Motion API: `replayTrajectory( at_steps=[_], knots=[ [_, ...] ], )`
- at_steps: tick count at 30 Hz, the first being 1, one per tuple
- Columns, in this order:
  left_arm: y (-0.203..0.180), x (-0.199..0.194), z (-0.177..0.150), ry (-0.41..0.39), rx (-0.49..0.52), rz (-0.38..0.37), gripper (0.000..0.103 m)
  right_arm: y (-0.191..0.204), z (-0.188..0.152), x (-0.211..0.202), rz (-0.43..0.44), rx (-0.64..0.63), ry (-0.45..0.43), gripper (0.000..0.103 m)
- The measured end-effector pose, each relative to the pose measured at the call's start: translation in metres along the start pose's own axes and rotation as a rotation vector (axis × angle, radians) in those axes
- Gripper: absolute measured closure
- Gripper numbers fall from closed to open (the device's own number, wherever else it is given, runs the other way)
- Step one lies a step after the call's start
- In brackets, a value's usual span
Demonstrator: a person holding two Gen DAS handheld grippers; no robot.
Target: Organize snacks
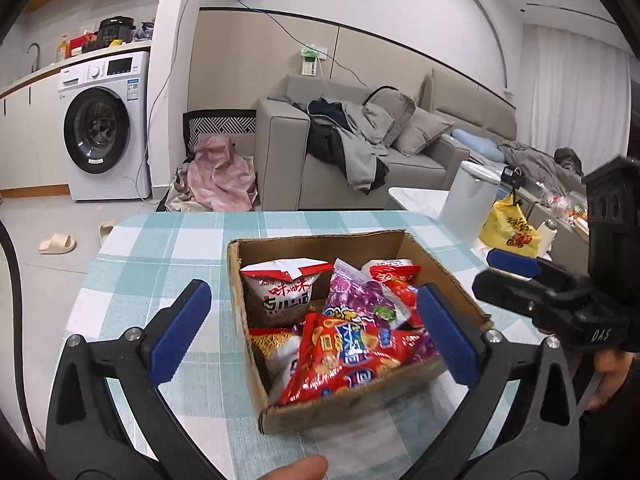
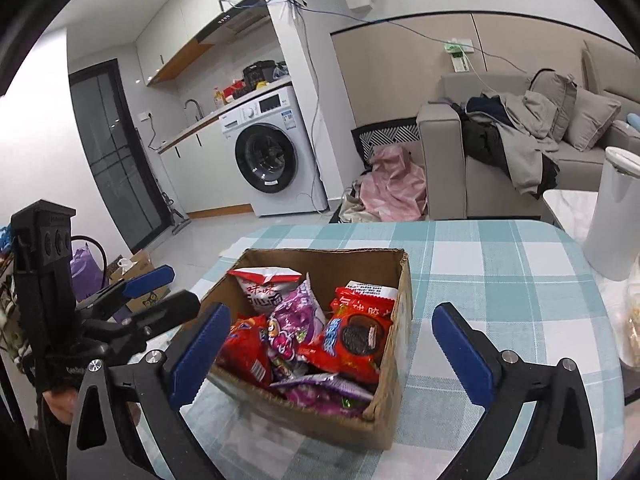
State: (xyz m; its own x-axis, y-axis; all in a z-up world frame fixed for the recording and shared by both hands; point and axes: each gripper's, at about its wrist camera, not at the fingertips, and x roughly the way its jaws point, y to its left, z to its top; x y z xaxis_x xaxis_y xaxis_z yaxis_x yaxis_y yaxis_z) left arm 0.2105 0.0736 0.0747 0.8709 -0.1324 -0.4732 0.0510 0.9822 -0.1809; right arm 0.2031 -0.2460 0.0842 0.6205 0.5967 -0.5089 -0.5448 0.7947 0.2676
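Note:
An open cardboard box (image 1: pixel 360 404) stands on the checked tablecloth (image 1: pixel 168 264); it also shows in the right wrist view (image 2: pixel 396 320). It holds several snack packets: a red chip bag (image 1: pixel 344 356), a purple candy bag (image 1: pixel 360 296), a white-and-red noodle bag (image 1: pixel 280 292), a red cookie packet (image 2: pixel 352 340). My left gripper (image 1: pixel 316 328) is open and empty, its fingers straddling the box's near end. My right gripper (image 2: pixel 340 344) is open and empty, above the box's near right side. Each gripper shows in the other's view: the right (image 1: pixel 516 276), the left (image 2: pixel 160 288).
A white cylindrical container (image 2: pixel 616 216) stands at the table's right edge beside a clear bag (image 2: pixel 632 320). A yellow bag (image 1: pixel 508 228) lies on a side table. A grey sofa (image 1: pixel 360 148) with clothes and a washing machine (image 1: pixel 104 128) are beyond the table.

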Motion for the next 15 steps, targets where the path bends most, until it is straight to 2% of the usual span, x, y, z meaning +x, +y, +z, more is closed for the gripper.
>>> replayTrajectory(
  at_steps=[8, 15],
  knots=[
    [-0.002, -0.050, -0.022, -0.058, -0.003, 0.009, 0.001, 0.026, -0.030, -0.029, 0.021, -0.085, -0.049, 0.000],
    [-0.007, -0.080, -0.059, -0.093, 0.012, 0.037, 0.001, 0.041, -0.058, -0.041, 0.039, -0.125, -0.088, 0.000]
  ],
)
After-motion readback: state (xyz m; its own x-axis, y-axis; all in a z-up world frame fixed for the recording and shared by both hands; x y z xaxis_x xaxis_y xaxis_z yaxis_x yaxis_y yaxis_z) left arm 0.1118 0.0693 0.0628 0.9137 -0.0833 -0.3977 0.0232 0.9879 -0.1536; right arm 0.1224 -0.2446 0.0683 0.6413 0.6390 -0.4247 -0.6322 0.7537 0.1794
